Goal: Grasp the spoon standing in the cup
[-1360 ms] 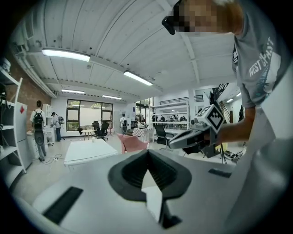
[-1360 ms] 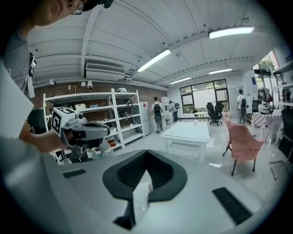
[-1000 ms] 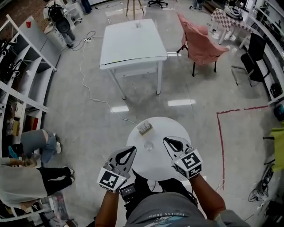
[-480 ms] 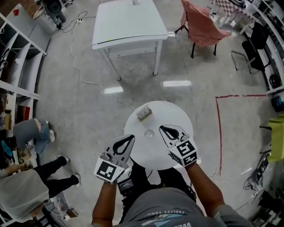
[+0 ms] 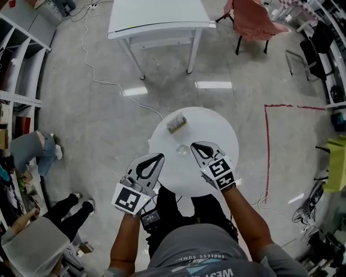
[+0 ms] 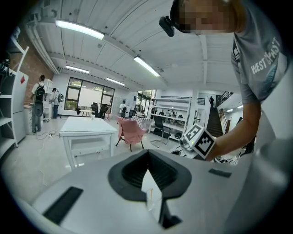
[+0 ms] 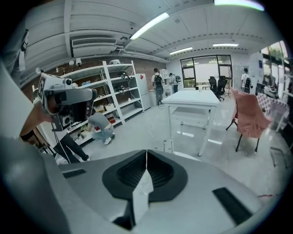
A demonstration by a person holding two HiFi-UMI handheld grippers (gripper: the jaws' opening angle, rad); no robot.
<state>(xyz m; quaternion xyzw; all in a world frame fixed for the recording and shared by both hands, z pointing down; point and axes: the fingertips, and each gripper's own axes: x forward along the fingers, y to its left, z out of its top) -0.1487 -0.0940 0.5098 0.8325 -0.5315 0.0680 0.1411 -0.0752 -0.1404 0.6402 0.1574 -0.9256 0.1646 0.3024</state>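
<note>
A small clear cup (image 5: 183,150) stands near the middle of the round white table (image 5: 216,130). In the left gripper view the cup (image 6: 151,199) shows through the slot under the jaws, with a thin yellowish spoon handle upright in it. In the head view the spoon is too small to make out. My right gripper (image 5: 193,145) hovers just right of the cup, jaws shut on nothing. My left gripper (image 5: 160,156) hangs at the table's near left edge, farther from the cup, jaws shut and empty. In their own views both pairs of tips meet, the left gripper (image 6: 147,151) and the right gripper (image 7: 146,152).
A small flat box (image 5: 177,123) lies on the table's far side. Beyond it stands a large white table (image 5: 157,13) and a pink-draped chair (image 5: 251,19). Shelves (image 5: 21,59) and people on the floor (image 5: 32,149) are at left. Red tape (image 5: 267,157) marks the floor at right.
The view has tipped further down, so the round table sits higher in the frame. My right gripper has closed in on the cup from the right. The left gripper keeps about its distance.
</note>
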